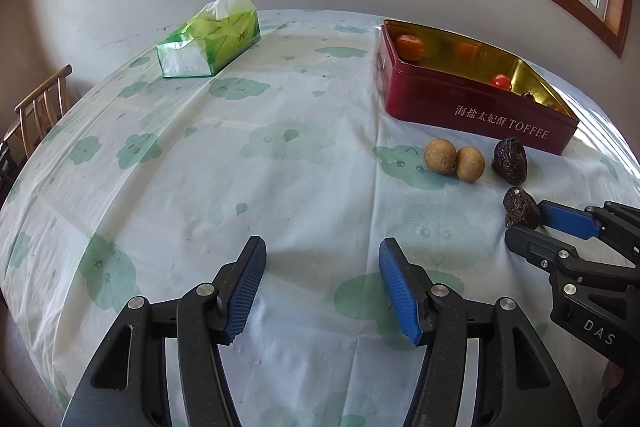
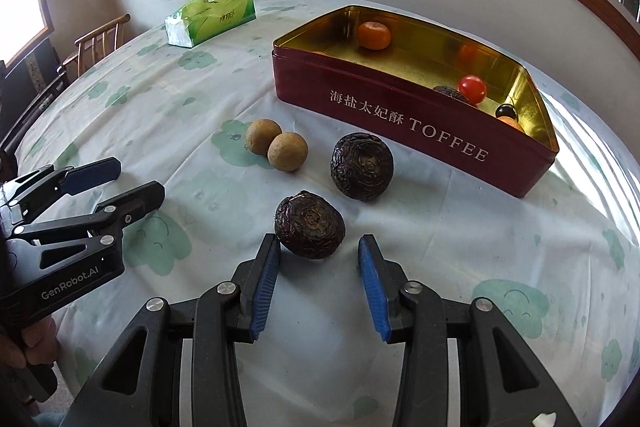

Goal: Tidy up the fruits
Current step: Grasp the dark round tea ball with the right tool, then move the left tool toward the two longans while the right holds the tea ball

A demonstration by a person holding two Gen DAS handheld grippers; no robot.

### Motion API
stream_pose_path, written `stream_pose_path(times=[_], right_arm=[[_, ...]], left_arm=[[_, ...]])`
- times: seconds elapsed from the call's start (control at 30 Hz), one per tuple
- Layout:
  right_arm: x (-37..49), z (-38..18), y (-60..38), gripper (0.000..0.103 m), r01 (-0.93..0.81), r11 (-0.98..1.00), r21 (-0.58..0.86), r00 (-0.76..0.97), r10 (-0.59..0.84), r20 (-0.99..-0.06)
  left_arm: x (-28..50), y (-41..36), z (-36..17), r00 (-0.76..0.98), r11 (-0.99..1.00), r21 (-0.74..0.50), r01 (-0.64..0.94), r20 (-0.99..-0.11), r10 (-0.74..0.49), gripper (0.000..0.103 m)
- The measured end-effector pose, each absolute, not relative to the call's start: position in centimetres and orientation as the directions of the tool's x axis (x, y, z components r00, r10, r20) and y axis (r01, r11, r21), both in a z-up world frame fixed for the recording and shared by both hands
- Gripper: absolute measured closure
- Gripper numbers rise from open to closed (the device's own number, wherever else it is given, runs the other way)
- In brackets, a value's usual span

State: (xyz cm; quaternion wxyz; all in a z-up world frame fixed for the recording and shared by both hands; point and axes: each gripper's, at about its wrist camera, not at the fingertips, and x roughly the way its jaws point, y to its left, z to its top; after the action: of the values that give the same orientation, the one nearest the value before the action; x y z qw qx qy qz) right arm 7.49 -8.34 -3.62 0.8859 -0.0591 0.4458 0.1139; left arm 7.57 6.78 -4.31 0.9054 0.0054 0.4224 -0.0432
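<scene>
A red toffee tin (image 2: 400,131) (image 1: 472,107) stands open on the table with an orange (image 2: 374,35), a red tomato (image 2: 472,89) and other small fruits inside. In front of it lie two tan round fruits (image 2: 276,143) (image 1: 454,159) and two dark wrinkled fruits, one far (image 2: 362,166) (image 1: 510,161) and one near (image 2: 309,225) (image 1: 520,207). My right gripper (image 2: 318,247) is open, its fingertips either side of the near dark fruit's front edge. My left gripper (image 1: 322,253) is open and empty over bare cloth to the left.
A green tissue box (image 1: 210,39) (image 2: 210,15) sits at the far left of the table. The cloud-patterned tablecloth (image 1: 240,167) covers a round table. Wooden chairs (image 1: 38,107) stand beyond its left edge. Wall and window lie behind.
</scene>
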Motion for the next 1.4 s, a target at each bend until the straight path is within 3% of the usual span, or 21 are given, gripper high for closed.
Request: stream_pose_path(times=[0.17, 0.23, 0.63, 1.4], right_arm=[[7.9, -3.7, -8.1, 0.065, -0.255, 0.967, -0.003, 0.589, 0.153, -0.794], [7.9, -3.6, -8.1, 0.071, -0.26, 0.966, -0.003, 0.591, 0.157, -0.791], [6.5, -3.6, -12.9, 0.072, -0.158, 0.987, 0.01, 0.601, 0.104, -0.792], [7.2, -3.9, -22.6, 0.072, 0.062, 0.998, 0.026, 0.627, -0.018, -0.779]], left_arm=[[7.6, 6.8, -4.3, 0.64, 0.997, -0.025, 0.079, -0.765, -0.07, 0.043], [7.6, 6.9, -4.3, 0.64, 0.996, -0.027, 0.08, -0.765, -0.072, 0.043], [7.6, 7.3, -4.3, 0.643, 0.992, -0.085, 0.095, -0.755, -0.126, 0.039], [7.4, 2.9, -4.3, 0.623, 0.967, -0.002, 0.253, -0.765, -0.165, 0.038]])
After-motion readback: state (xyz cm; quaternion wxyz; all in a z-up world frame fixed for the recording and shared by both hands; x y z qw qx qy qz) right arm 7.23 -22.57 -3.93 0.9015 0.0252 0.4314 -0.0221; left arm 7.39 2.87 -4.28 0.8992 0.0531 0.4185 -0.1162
